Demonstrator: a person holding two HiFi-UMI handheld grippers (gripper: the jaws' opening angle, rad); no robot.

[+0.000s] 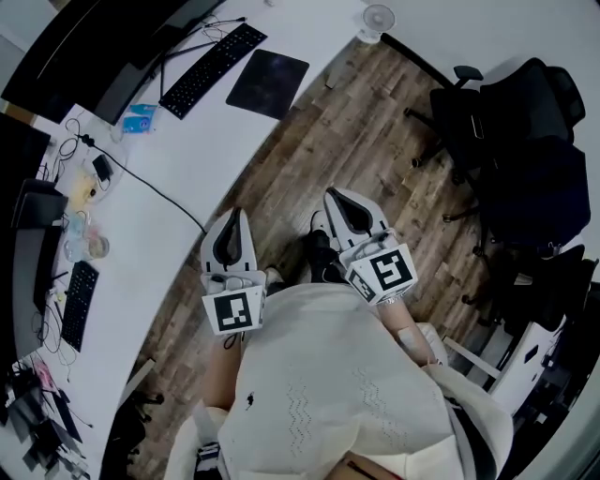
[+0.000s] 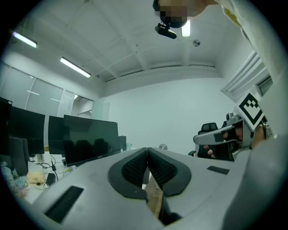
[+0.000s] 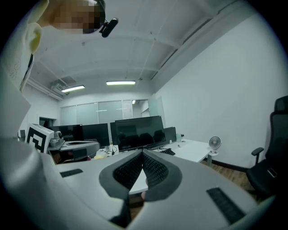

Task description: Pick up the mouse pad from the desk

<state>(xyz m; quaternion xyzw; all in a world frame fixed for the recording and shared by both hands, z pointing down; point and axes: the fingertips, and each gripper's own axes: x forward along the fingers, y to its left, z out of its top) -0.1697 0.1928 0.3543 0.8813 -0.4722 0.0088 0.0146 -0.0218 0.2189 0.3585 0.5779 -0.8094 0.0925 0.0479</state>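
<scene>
The dark mouse pad (image 1: 268, 82) lies flat on the white curved desk (image 1: 178, 159) at the far end, right of a black keyboard (image 1: 213, 69). My left gripper (image 1: 232, 217) is held near the person's body over the wood floor, by the desk's edge, jaws shut and empty. My right gripper (image 1: 335, 197) is beside it, also shut with nothing held. In the left gripper view the jaws of the left gripper (image 2: 147, 150) meet at the tips; the right gripper (image 3: 142, 152) looks the same in its own view. Both are far from the pad.
Monitors (image 1: 98, 47) line the desk's back edge, with cables, a blue box (image 1: 140, 119) and small clutter (image 1: 84, 192) to the left. A second keyboard (image 1: 78, 305) lies lower left. A small fan (image 1: 377, 19) stands at the desk's far end. Black office chairs (image 1: 511, 141) stand right.
</scene>
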